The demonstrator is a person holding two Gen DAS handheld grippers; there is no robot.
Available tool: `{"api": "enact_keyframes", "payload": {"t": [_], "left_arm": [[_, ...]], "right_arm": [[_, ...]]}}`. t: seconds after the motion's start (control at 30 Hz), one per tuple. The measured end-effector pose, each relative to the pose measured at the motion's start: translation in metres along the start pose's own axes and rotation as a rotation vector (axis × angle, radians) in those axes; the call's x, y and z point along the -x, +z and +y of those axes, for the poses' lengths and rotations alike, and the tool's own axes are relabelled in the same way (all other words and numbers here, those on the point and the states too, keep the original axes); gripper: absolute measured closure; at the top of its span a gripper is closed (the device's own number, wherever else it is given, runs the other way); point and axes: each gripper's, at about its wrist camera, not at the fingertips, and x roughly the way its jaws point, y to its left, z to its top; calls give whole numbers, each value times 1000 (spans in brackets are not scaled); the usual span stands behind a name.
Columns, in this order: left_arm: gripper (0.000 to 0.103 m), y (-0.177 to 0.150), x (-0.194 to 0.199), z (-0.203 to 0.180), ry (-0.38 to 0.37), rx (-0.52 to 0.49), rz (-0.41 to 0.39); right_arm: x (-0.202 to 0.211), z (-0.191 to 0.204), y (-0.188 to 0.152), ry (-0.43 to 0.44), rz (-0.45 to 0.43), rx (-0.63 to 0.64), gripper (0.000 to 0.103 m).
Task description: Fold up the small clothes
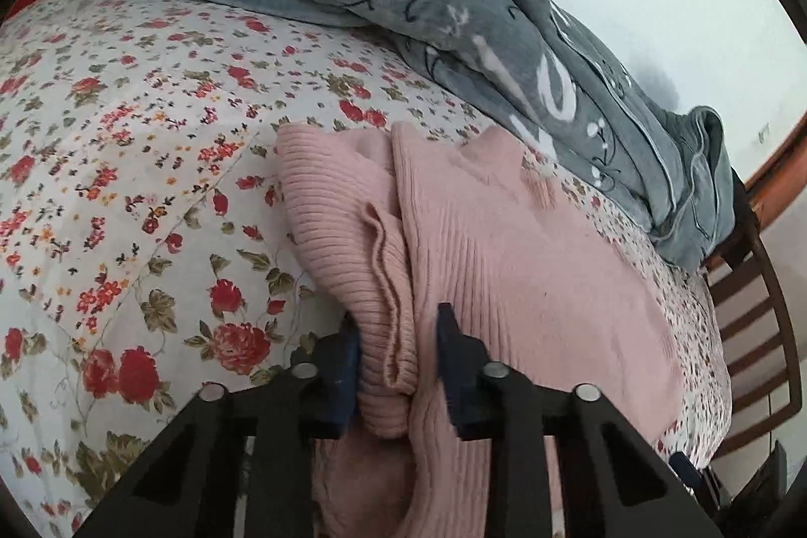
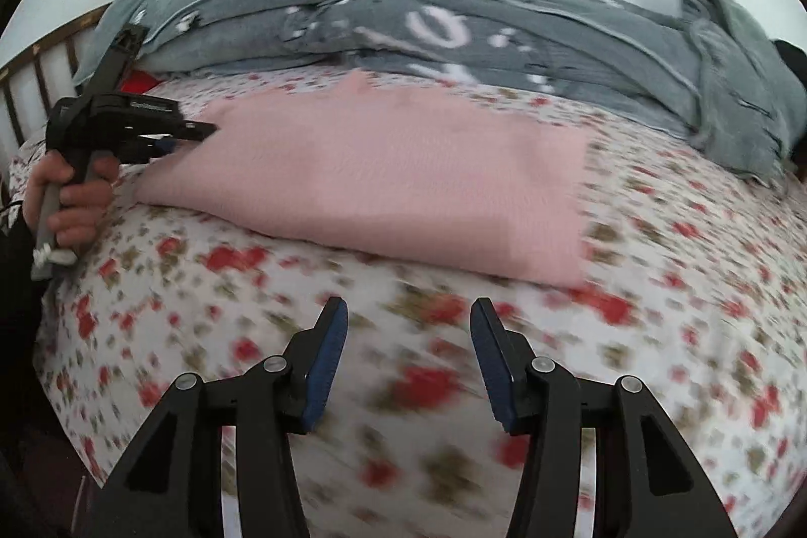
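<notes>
A pink ribbed knit garment [image 1: 504, 245] lies on the floral bedsheet [image 1: 126, 134]. A folded ribbed edge of it is bunched between the blue pads of my left gripper [image 1: 398, 356], which is shut on it. In the right wrist view the same garment [image 2: 378, 180] lies flat as a wide pink shape. There my left gripper [image 2: 202, 134] meets its left end, held by a person's hand [image 2: 75, 195]. My right gripper [image 2: 408, 336] hovers open over the bare sheet [image 2: 681, 286], just in front of the garment's near edge, with nothing between its fingers.
A crumpled grey blanket [image 2: 454, 28] with white markings runs along the far side of the bed, close behind the garment. A slatted wooden bed frame [image 1: 756, 311] stands at the bed's end. The wall behind is pale.
</notes>
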Motion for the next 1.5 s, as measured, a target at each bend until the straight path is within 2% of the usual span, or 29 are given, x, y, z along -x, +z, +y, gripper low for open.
{"api": "enact_keyframes", "payload": {"t": [0.1,0.2,0.3,0.4,0.47,0.63,0.77,0.8,0.87,0.93,1.07,1.13,1.2,1.27,1.37,1.4,1.5], "left_arm": [[81,4,11,-14,39,-11,-20],[81,14,26,-36,45,-7,-29],[81,24,40,-72,50,-40,-34],[81,32,46,-116,96,-92,-35],[82,37,43,-148,90,-102,-25],[82,28,13,-225,59,-139,30],[84,-10,-34,-285,19,-225,79],[88,-19,-47,-296,8,-243,103],[88,-39,-75,-307,9,-275,171],[88,-51,-90,-310,-13,-294,218],[87,-39,-66,-298,-150,-277,188],[75,-27,-49,-290,-177,-269,147],[68,-15,-25,-276,-125,-289,70],[66,-7,-10,-263,-68,-314,17],[63,2,14,-229,8,-320,-49],[63,4,16,-219,19,-311,-57],[62,9,25,-176,15,-256,-61]], "right_arm": [[12,-26,-9,-25,2,-43,53],[18,-51,-16,-31,8,-96,53],[23,-76,-22,-25,9,-164,53],[31,-97,-27,-21,-4,-216,53],[37,-107,-29,-27,-15,-228,53],[52,-134,-35,-76,-20,-236,53],[62,-157,-43,-85,-21,-291,53],[62,-163,-44,-85,-16,-309,53],[62,-169,-47,-80,-4,-326,53],[62,-171,-51,-88,15,-328,53],[63,-170,-52,-83,25,-313,53],[62,-168,-45,-66,13,-307,53],[59,-166,-31,-38,-10,-311,53],[53,-164,-14,9,-39,-329,53],[41,-157,17,121,-82,-370,50],[33,-154,31,168,-100,-387,48],[12,-145,60,234,-123,-427,44]]}}
